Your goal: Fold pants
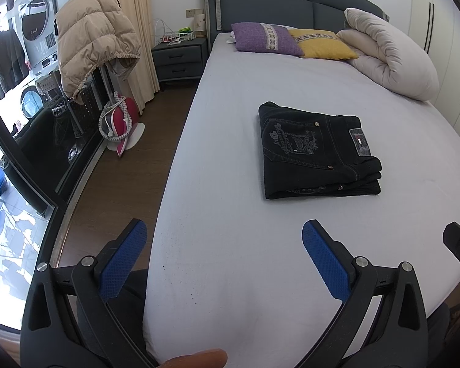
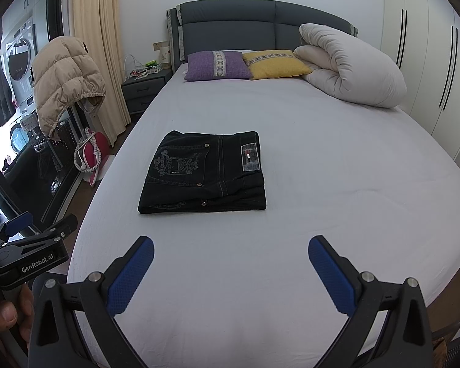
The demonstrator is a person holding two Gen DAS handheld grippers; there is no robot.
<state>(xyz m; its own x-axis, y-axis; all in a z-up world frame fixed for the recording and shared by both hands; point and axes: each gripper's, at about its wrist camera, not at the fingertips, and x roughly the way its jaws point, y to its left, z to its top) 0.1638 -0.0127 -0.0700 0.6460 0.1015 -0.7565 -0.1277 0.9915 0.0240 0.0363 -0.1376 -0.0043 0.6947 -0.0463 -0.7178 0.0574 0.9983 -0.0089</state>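
The black jeans (image 1: 317,153) lie folded into a compact stack on the white sheet of the bed (image 1: 260,260), back pocket and waist label facing up. They also show in the right wrist view (image 2: 204,173). My left gripper (image 1: 225,230) is open and empty, held back above the foot of the bed, well short of the jeans. My right gripper (image 2: 231,250) is open and empty too, also near the bed's foot with the jeans ahead of it. The left gripper's body (image 2: 27,254) shows at the left edge of the right wrist view.
A purple pillow (image 2: 217,65), a yellow pillow (image 2: 274,64) and a rolled white duvet (image 2: 352,67) lie at the headboard. A nightstand (image 2: 144,90), a beige jacket (image 2: 66,86) on a rack and a red iron (image 1: 121,119) stand left of the bed. Wardrobe doors (image 2: 429,61) are at right.
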